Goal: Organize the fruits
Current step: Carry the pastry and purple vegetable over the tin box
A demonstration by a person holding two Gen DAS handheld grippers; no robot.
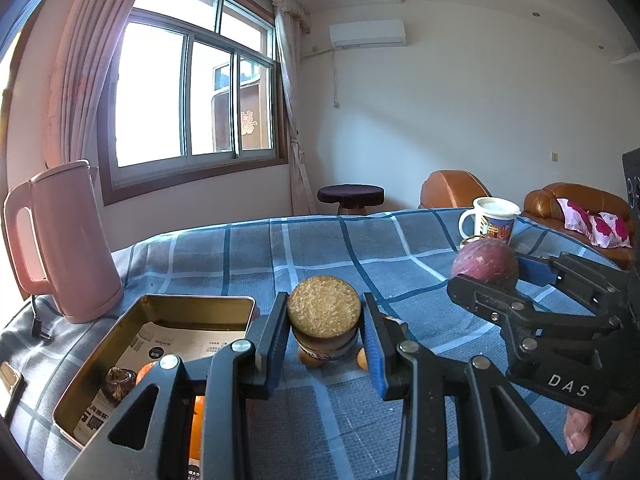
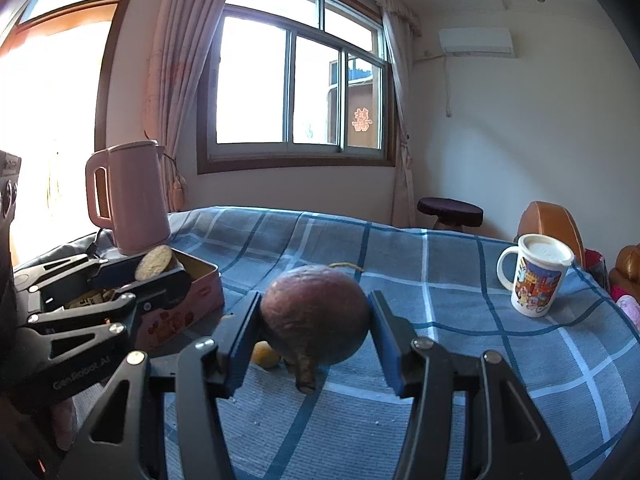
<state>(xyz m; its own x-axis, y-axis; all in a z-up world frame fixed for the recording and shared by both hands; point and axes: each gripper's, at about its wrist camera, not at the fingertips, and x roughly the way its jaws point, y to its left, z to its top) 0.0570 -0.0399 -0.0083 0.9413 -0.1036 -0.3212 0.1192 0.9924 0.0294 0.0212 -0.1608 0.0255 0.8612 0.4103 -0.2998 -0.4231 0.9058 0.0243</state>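
Right wrist | purple fruit (image 2: 316, 316) pinched between jaws (stem down) | left jaws pinching cookie (image 1: 324, 306)

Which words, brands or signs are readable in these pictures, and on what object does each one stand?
"DAS": on the right claw.
"Gen Robot.AI": on the left claw, partly blurred.
Red paper sign on the window: a decorative character, unreadable.
Printed paper in the tin: too small.
Mug: pictures only.
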